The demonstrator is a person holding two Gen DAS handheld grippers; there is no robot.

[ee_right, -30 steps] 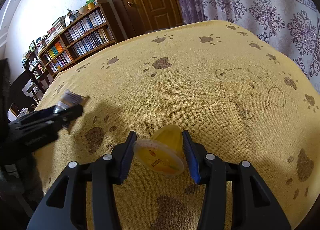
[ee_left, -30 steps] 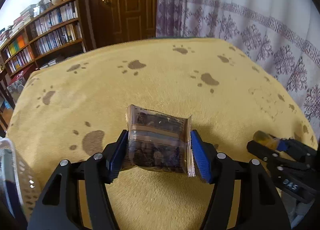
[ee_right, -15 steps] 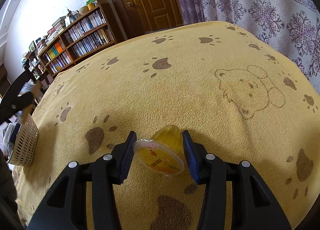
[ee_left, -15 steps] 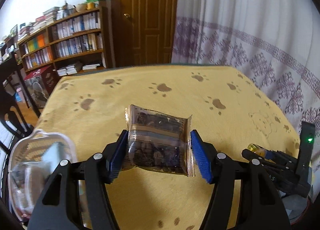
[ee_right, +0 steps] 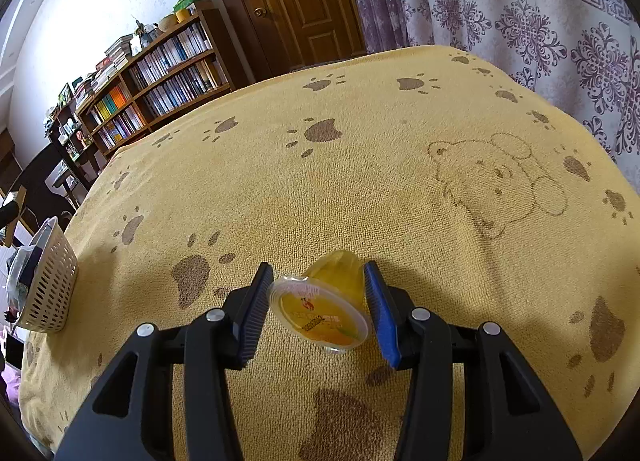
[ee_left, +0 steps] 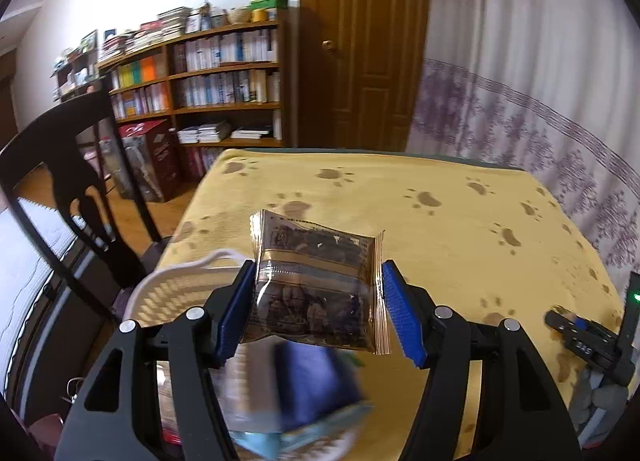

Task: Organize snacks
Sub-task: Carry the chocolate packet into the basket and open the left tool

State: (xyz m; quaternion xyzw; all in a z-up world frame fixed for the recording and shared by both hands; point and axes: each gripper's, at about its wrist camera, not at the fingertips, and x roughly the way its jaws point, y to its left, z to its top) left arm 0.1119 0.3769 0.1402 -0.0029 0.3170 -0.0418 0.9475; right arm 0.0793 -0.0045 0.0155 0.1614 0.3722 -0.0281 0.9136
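Nearest in the left wrist view, the left gripper (ee_left: 318,307) pinches a brown snack packet (ee_left: 316,281) by its two side edges, its blue pads (ee_left: 236,309) pressed against the wrapper. The packet hangs in the air, above the white basket (ee_left: 180,281) that stands at the near left corner of the table. Below the packet, blurred wrappers (ee_left: 304,389) already lie inside the basket. This looks like the drop-off step: the packet is carried over the basket and not yet let go. The next move probably calls for lowering it a little between the basket walls and spreading the fingers, so that it falls in and not on the rim.

In the right wrist view, the right gripper (ee_right: 318,303) pinches a yellow jelly cup (ee_right: 324,307), lid tilted toward the camera, low over the yellow paw-print cloth (ee_right: 360,181); whether the cup touches the cloth I cannot tell. The basket (ee_right: 48,285) sits well apart at the far left edge, so this cup needs a long carry leftward once the left gripper clears.

Farther off stand a dark chair (ee_left: 72,181), a bookshelf (ee_left: 208,81), a wooden door (ee_left: 360,41) and a patterned curtain (ee_right: 520,21).
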